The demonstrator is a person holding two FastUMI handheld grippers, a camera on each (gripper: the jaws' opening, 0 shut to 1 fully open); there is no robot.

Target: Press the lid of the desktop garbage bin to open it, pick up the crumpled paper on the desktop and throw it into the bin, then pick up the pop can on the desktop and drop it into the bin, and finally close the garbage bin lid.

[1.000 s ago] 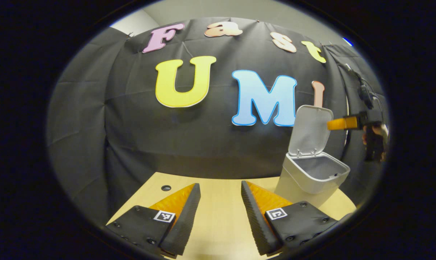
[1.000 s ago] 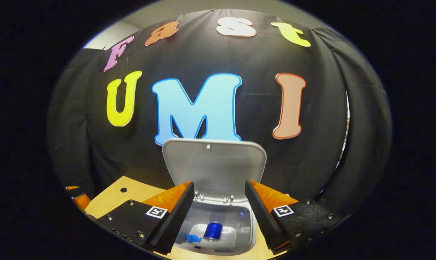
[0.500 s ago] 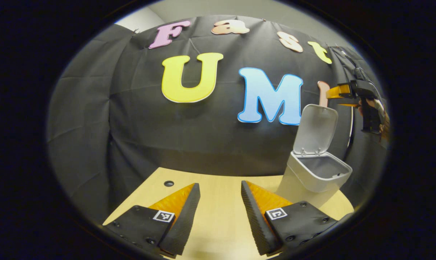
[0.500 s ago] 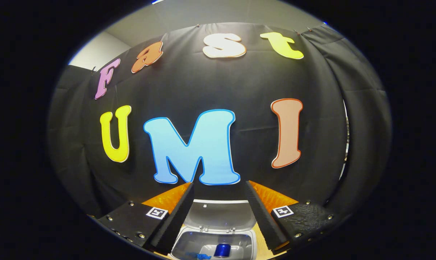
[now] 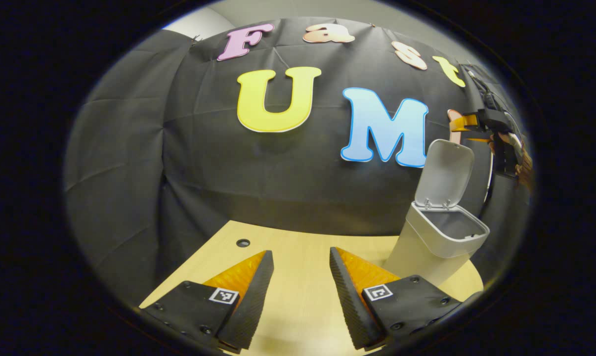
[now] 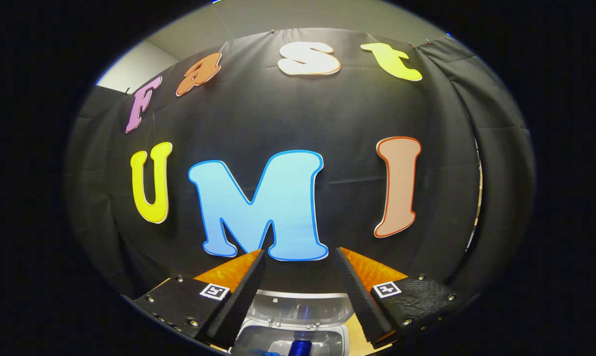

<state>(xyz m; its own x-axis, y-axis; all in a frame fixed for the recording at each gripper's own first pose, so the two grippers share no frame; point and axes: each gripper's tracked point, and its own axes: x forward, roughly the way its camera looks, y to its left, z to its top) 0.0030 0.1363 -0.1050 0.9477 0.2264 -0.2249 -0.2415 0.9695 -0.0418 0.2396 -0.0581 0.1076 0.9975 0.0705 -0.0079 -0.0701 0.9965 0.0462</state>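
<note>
Lid (image 5: 445,170): upright, bin (image 5: 439,242) open for closing.
Can (image 6: 301,348): inside bin.
Right gripper (image 6: 298,287): above lid, fingers apart, empty.
Left gripper (image 5: 300,291): idle over table (image 5: 298,247), fingers apart.

The right gripper (image 6: 298,262) now sits higher over the bin (image 6: 298,341) than a second ago: the raised lid (image 6: 303,306), once well up between its fingers, has dropped to their base, with the pop can (image 6: 302,347) lower still. In the left gripper view, the right gripper (image 5: 460,123) now hangs above the lid's (image 5: 446,170) top edge, no longer beside it.
</note>
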